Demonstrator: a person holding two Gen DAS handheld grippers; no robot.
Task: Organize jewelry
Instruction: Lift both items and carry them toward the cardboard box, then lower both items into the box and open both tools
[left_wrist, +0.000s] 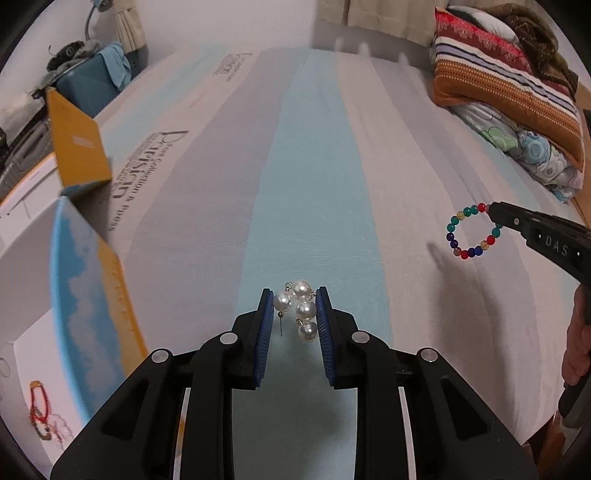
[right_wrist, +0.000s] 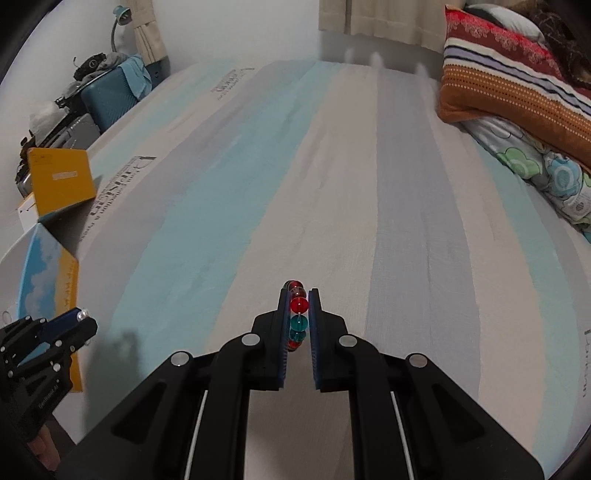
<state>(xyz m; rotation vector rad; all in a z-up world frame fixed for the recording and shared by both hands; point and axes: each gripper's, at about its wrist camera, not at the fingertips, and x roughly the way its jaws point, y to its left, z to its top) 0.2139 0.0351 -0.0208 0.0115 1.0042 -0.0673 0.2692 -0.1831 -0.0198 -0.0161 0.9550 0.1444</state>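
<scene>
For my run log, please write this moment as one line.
left tool: shut on pearls | right tool: shut on bracelet | both above bed | box at left, jewelry inside

surface: we see a bed (right_wrist: 332, 192) with a striped sheet in pale blue, grey and beige bands, with dark printed lettering near its left edge.
left side: we find an open box (left_wrist: 33, 258) with yellow and sky-blue flaps on the sheet; jewelry lies inside it.
far right: a striped red-and-orange pillow (right_wrist: 517, 85) sits on a floral quilt (right_wrist: 546, 173), which lies on the sheet.
</scene>
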